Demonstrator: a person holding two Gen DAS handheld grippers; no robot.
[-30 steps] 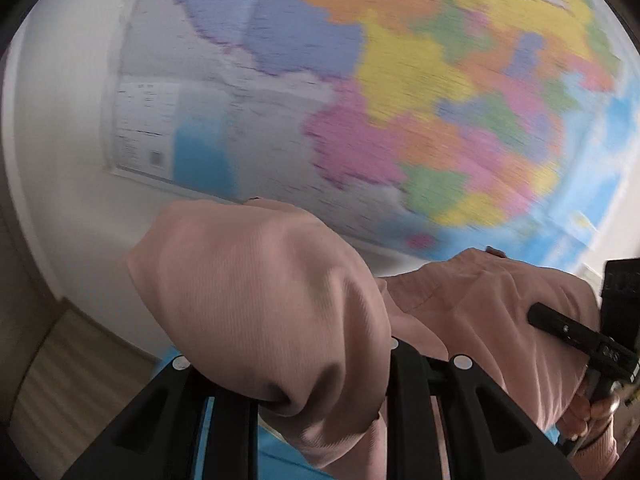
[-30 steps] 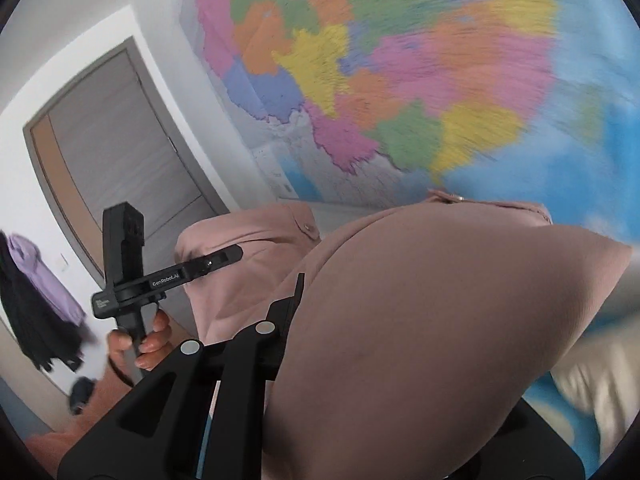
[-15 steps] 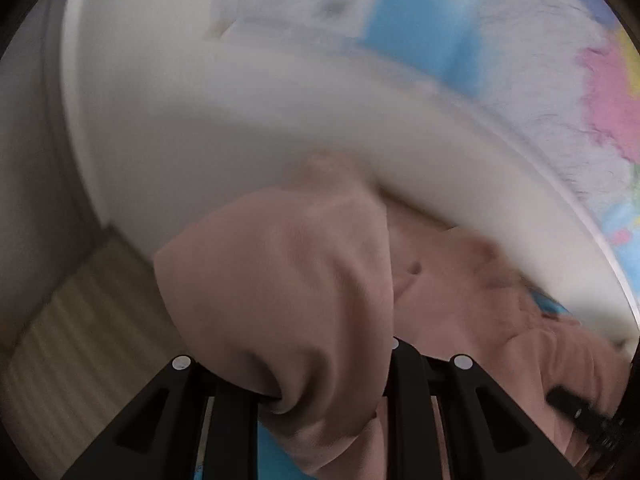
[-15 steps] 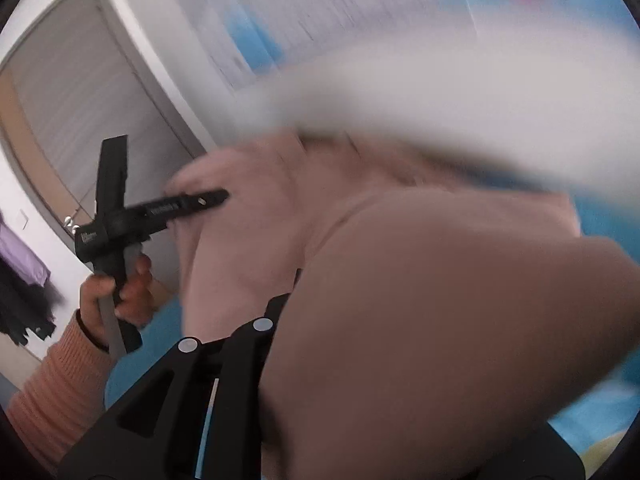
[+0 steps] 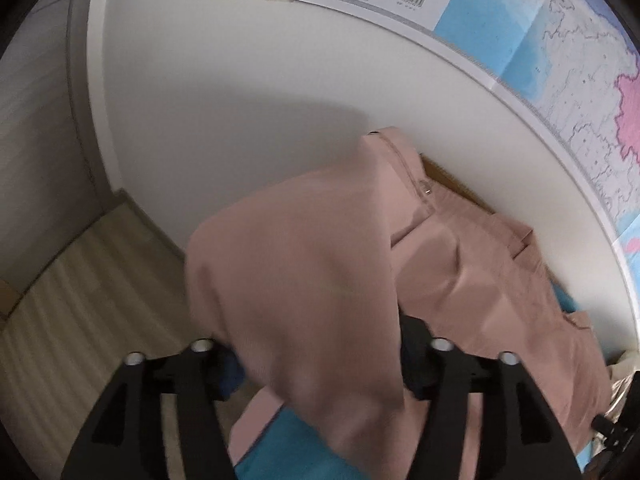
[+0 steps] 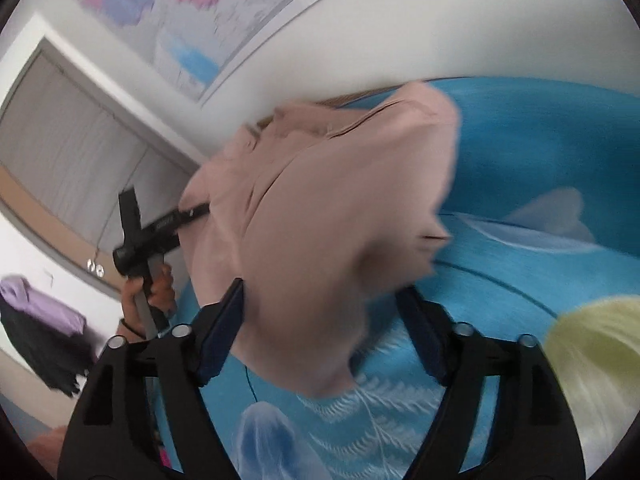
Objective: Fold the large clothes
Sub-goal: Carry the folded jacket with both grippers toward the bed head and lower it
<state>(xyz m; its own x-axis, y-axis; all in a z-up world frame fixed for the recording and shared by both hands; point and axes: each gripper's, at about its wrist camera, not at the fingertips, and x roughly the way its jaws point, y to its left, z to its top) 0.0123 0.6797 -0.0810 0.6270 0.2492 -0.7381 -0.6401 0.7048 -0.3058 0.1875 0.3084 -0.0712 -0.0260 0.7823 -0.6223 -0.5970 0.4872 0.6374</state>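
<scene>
Draping between both tongs, the pink garment [image 5: 304,280] lies over a blue sheet [image 6: 520,184]; left tongs [image 5: 316,364] and right tongs [image 6: 320,332] have just been opening, cloth loose between them.

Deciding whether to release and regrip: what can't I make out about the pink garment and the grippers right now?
- Left wrist view: pink garment drapes over the left gripper; pad contact hidden.
- Right wrist view: garment blurred over the right gripper; its jaws have just been opening.
- Both views: garment's full outline is cut off; fold state unclear.
</scene>
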